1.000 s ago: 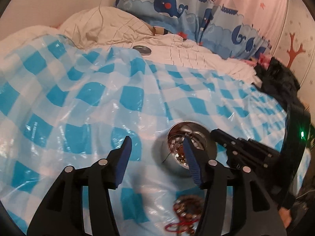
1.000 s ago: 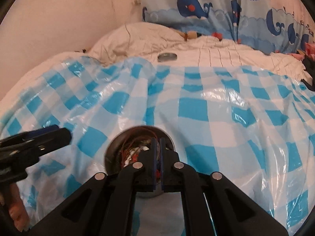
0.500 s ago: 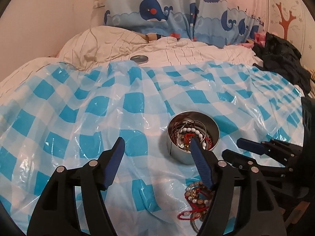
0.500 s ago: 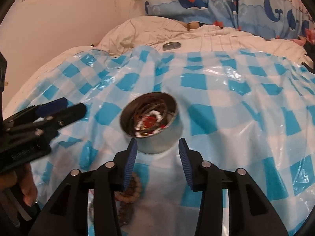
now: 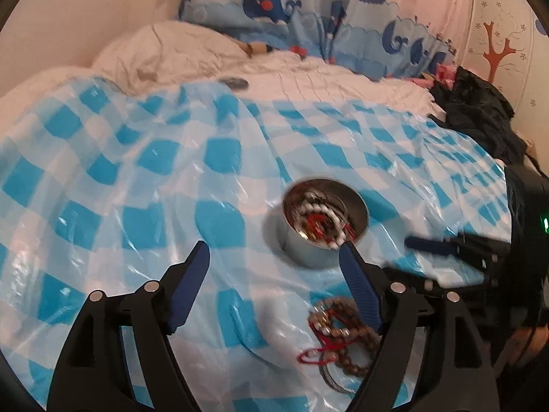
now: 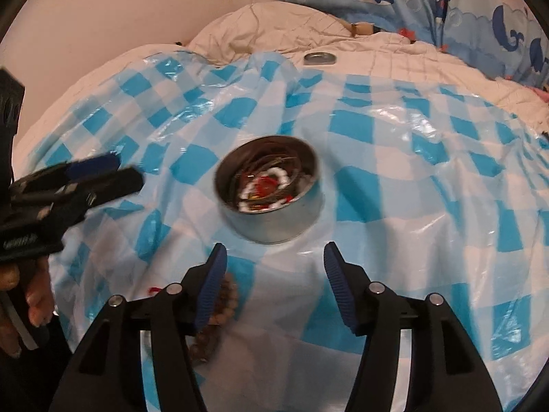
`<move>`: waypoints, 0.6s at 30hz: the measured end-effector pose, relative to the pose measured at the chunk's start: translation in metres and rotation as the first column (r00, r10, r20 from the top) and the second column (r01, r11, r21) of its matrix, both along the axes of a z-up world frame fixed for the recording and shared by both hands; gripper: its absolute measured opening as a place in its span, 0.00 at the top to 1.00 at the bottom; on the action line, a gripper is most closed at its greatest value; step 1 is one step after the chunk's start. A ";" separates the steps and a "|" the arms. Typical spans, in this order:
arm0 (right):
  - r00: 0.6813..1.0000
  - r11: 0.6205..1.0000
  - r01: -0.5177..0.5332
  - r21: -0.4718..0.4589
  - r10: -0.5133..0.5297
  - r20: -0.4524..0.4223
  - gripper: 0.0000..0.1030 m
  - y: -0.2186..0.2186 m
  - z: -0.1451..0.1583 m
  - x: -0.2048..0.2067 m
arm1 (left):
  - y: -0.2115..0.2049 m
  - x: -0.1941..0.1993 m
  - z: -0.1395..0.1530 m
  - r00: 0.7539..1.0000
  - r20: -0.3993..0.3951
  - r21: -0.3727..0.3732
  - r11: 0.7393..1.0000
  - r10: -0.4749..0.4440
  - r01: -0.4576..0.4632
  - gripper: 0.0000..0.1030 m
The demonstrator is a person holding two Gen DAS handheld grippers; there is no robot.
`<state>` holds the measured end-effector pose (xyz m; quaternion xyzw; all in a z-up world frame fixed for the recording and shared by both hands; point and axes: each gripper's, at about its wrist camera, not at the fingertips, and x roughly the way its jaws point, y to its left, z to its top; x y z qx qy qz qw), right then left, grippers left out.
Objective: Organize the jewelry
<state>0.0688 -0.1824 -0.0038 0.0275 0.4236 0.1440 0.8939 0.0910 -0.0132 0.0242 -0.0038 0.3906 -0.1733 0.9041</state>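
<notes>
A round metal tin [image 5: 324, 219] [image 6: 271, 194] sits on the blue-checked plastic sheet, with white beads and red string jewelry inside. A pile of brown bead bracelets with red cord [image 5: 338, 334] lies on the sheet nearer me; in the right wrist view the brown beads [image 6: 224, 304] show behind the left finger. My left gripper [image 5: 274, 257] hovers left of the tin, jaws opening, nothing between them. My right gripper [image 6: 272, 257] hangs just in front of the tin, jaws opening, nothing in them.
A small round lid [image 5: 234, 83] [image 6: 319, 58] rests on the white quilt beyond the sheet. Whale-print pillows [image 5: 274, 7] line the back. Dark clothing [image 5: 480, 110] is heaped at the right. A hand [image 6: 20, 295] holds the other gripper at the left.
My right gripper was shut over the tin; it has drawn back and opened. My left gripper has widened and shifted, so the tin and the bead pile show more fully.
</notes>
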 end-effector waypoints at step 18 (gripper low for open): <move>0.952 0.961 -0.275 0.019 0.275 -0.137 0.77 0.050 -0.031 -0.008 | 0.007 0.001 -0.014 0.999 -0.049 0.003 1.000 0.021 -0.021 0.24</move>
